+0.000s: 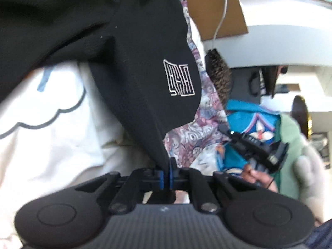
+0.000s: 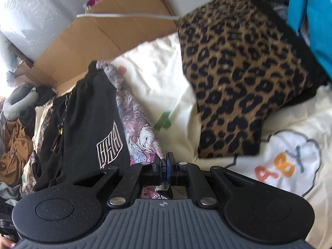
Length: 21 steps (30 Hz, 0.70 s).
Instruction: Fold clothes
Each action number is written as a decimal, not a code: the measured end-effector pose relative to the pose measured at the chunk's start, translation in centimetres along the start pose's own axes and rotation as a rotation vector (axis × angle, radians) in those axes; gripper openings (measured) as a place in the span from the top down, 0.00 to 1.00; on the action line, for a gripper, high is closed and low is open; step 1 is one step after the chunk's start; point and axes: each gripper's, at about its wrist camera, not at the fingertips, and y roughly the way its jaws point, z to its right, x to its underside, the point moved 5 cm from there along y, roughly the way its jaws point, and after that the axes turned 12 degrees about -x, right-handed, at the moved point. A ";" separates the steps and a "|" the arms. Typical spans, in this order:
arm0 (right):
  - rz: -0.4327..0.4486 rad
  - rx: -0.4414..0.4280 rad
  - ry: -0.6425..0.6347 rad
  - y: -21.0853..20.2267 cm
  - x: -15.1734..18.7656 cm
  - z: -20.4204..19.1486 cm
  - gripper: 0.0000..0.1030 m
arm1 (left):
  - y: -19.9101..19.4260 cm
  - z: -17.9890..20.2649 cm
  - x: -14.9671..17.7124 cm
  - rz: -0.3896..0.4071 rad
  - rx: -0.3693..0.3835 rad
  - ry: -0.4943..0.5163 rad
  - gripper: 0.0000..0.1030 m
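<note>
I'm looking at a lived-in bedroom: a cream bedsheet printed with clouds, a leopard-print cushion, heaped clothes and an open cardboard box beside the bed.

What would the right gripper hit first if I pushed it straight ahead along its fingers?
Likely the patterned fabric the right gripper is already clamping, then the cream bedsheet beyond it; depth is hard to judge here.

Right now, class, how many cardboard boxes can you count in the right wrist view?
1: a cardboard box at the far edge of the bed, behind the black shorts. Others may be hidden.
</note>
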 end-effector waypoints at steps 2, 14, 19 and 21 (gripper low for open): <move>0.009 0.014 -0.021 -0.4 -0.1 -0.1 0.98 | 0.6 -0.4 0.2 -0.014 -0.035 0.018 0.95; -0.102 -0.013 0.116 4.0 4.0 3.5 0.93 | 0.7 -2.8 0.8 -0.023 -0.188 0.065 0.96; -0.041 -0.072 0.133 3.0 3.5 3.8 0.55 | -0.4 -3.2 0.2 0.024 -0.230 0.042 0.96; -0.047 -0.085 0.161 3.1 3.8 4.3 0.55 | -0.3 -3.3 0.0 0.036 -0.240 0.035 0.96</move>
